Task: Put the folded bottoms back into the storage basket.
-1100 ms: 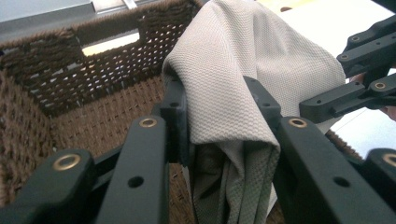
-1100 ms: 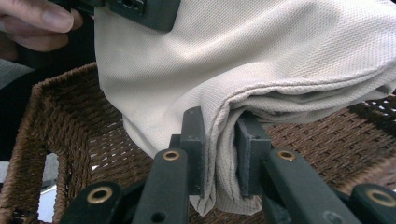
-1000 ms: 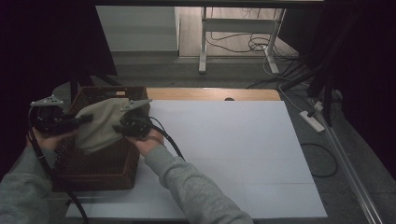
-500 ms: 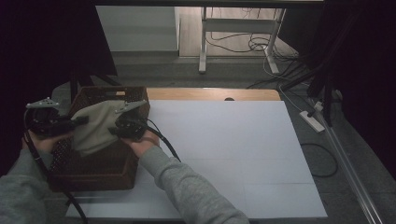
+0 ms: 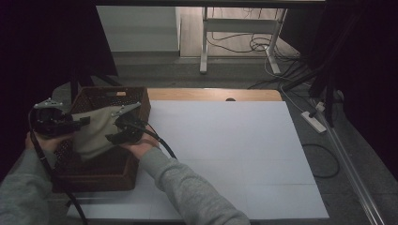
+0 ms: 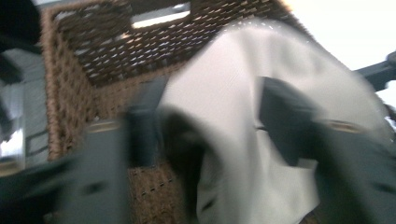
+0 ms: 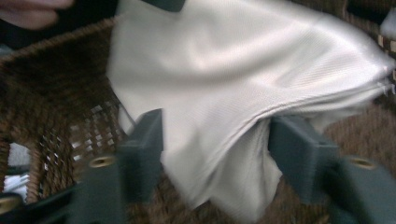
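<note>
Cloth (image 5: 94, 131): beige, hung over the wicker basket (image 5: 136, 101), long axis slanted from upper right down to lower left.
Left gripper (image 5: 82, 121): jaws just spread apart, cloth between them.
Right gripper (image 5: 112, 137): jaws just spread apart, cloth between them, unpinched.

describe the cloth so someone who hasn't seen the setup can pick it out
At the left end of the white table stands a dark brown wicker basket. The cloth hangs over its opening, between two black grippers. It is the one pale beige, soft thing against the dark weave.
</note>
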Motion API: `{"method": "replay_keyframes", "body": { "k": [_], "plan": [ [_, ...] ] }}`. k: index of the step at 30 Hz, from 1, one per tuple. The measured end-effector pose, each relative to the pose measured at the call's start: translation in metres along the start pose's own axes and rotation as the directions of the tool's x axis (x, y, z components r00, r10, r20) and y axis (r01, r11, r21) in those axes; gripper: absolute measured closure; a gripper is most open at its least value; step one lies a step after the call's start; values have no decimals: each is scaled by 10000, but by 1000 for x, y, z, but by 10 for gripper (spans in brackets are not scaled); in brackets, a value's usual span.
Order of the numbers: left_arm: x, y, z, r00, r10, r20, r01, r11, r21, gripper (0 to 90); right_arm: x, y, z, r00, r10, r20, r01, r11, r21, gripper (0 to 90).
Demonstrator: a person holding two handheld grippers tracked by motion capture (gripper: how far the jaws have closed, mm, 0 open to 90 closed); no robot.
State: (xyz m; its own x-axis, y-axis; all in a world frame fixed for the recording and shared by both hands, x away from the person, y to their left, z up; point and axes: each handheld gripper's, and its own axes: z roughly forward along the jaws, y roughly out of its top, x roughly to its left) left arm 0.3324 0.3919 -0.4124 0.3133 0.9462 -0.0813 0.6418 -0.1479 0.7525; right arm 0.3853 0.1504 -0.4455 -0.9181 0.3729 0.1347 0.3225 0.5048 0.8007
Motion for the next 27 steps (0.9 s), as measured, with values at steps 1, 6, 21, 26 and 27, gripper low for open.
{"method": "replay_keyframes", "body": {
  "k": [1, 6, 21, 26, 27],
  "plan": [
    [-1, 0, 1, 10000, 14, -1, -14, 10000, -33, 308, -1, -1, -1, 9999, 145, -61, -144, 9999, 80, 342],
    [-7, 2, 0, 9995, 218, 242, -216, 9997, -98, 291, -8, -4, -12, 9990, 441, -104, -440, 9990, 117, 302],
    [-38, 6, -2, 9889, 510, 1393, -469, 9984, -325, 323, -27, -19, -55, 9982, 289, -530, -326, 9970, -704, 305],
    [-56, 7, -2, 9816, 733, 1764, -674, 9970, -393, 324, -35, -29, -74, 9985, 223, -494, -268, 9952, -936, 307],
    [-60, 7, -2, 9797, 756, 1857, -692, 9968, -409, 324, -36, -31, -78, 9985, 207, -502, -255, 9950, -966, 307]
  ]
}}
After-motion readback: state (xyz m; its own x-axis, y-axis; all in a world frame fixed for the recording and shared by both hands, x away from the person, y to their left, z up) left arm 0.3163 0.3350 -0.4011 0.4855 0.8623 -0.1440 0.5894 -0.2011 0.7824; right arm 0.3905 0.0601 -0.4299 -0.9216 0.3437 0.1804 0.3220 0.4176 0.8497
